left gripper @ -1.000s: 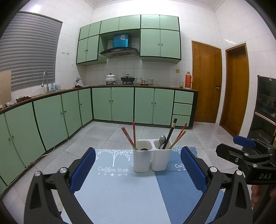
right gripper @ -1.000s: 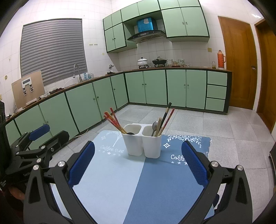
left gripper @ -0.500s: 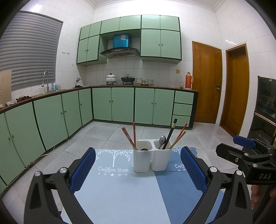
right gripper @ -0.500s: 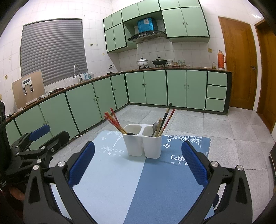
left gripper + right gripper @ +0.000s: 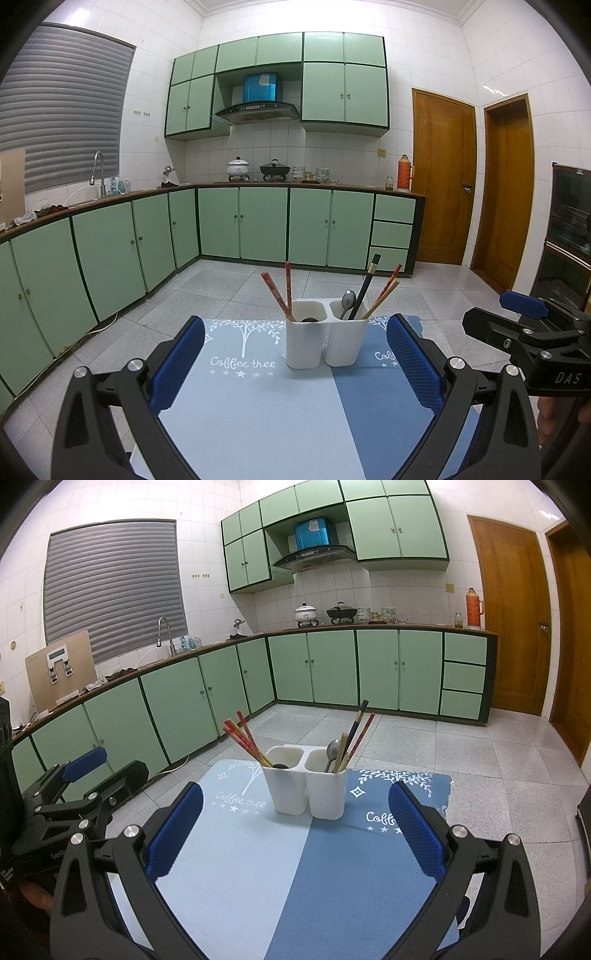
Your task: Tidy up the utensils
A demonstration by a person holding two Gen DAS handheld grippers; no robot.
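A white two-compartment utensil holder (image 5: 325, 338) (image 5: 308, 786) stands on a blue two-tone mat (image 5: 258, 413) (image 5: 280, 867). Its left compartment holds red chopsticks (image 5: 280, 295) (image 5: 245, 740) and a dark spoon bowl (image 5: 309, 319). Its right compartment holds a metal spoon (image 5: 348, 301) (image 5: 332, 751), a black chopstick (image 5: 365, 291), a red one and a wooden one. My left gripper (image 5: 295, 363) is open and empty, just short of the holder. My right gripper (image 5: 295, 830) is open and empty, also in front of the holder. Each gripper shows at the edge of the other's view (image 5: 524, 332) (image 5: 77, 797).
The mat lies on a table with a grey tiled floor (image 5: 221, 291) beyond. Green cabinets (image 5: 258, 225) run along the left and back walls, with pots (image 5: 238, 168) and a sink tap (image 5: 96, 171) on the counter. Wooden doors (image 5: 443, 184) stand at the right.
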